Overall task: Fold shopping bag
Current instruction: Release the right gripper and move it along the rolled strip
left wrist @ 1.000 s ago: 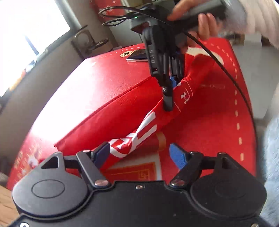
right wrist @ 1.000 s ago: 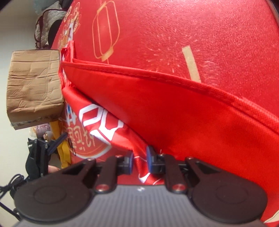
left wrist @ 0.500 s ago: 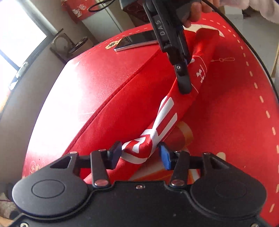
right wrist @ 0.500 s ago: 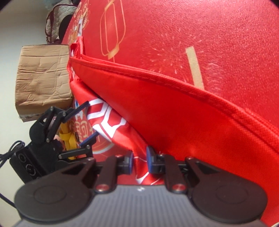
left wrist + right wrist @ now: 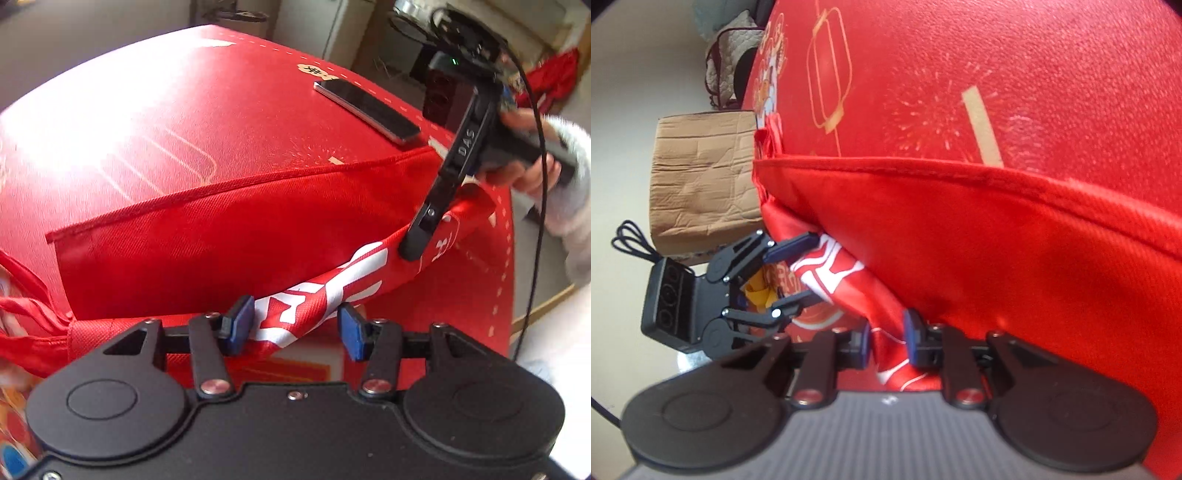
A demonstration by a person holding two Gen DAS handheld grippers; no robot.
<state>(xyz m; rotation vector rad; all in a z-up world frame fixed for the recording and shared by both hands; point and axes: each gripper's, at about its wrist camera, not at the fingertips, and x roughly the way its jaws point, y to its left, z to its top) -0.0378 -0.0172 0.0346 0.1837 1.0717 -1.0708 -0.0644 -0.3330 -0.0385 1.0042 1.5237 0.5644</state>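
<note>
- table point(image 5: 155, 122): red printed cover, gold lantern and firework motifs
- shopping bag point(image 5: 229, 236): lies flat on it
- phone point(image 5: 365, 105): flat, beyond the bag's hemmed edge, apart from it

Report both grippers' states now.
Left gripper: open, printed fold of the shopping bag between its fingers, not clamped.
Right gripper: pinching the same fold, jaws opening.

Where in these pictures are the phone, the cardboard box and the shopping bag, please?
phone point(image 5: 367, 106): left wrist view, on its dark screen.
cardboard box point(image 5: 701, 173): right wrist view, on its creased front face.
shopping bag point(image 5: 221, 236): left wrist view, on its plain red panel.
</note>
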